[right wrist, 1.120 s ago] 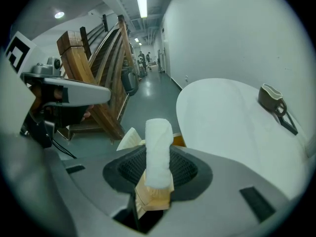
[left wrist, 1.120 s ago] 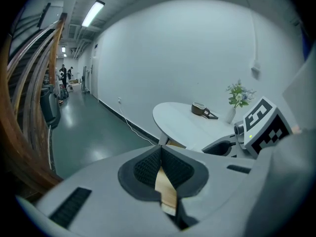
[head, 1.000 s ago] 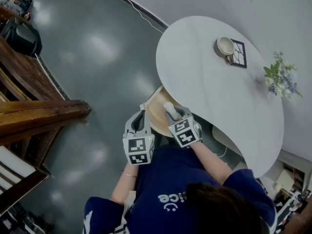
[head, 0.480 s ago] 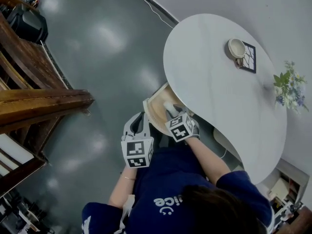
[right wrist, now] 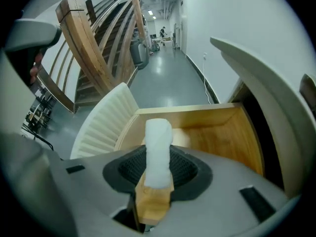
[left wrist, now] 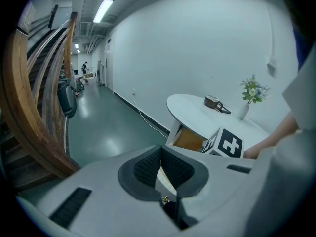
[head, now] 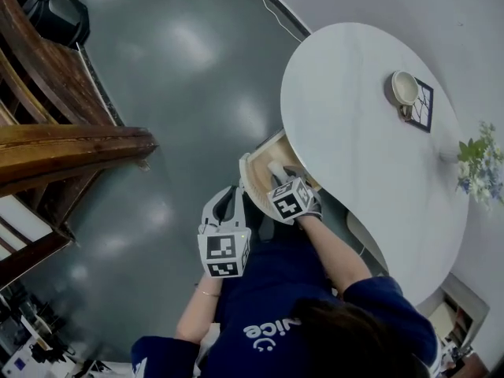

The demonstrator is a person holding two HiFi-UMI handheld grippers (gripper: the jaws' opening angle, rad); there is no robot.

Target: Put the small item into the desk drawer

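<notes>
The small item (right wrist: 157, 147), a white wrapped piece on a wooden block, stands upright between the pads of my right gripper (right wrist: 157, 166), which is shut on it. In the head view that gripper (head: 278, 179) hovers over the open wooden drawer (head: 253, 173) pulled out from under the white table (head: 354, 132). The drawer's bare floor (right wrist: 217, 132) lies right behind the item. My left gripper (head: 224, 201) hangs to the left of the drawer; its pads (left wrist: 148, 164) meet with nothing between them.
A cup on a dark coaster (head: 407, 89) and a vase of flowers (head: 479, 164) stand on the far side of the table. The drawer has a ribbed white front (right wrist: 103, 122). A wooden staircase (head: 63, 132) rises at the left over grey floor.
My right gripper has edged forward with the item, further over the open drawer. The left gripper has stayed beside it, and the head view has shifted.
</notes>
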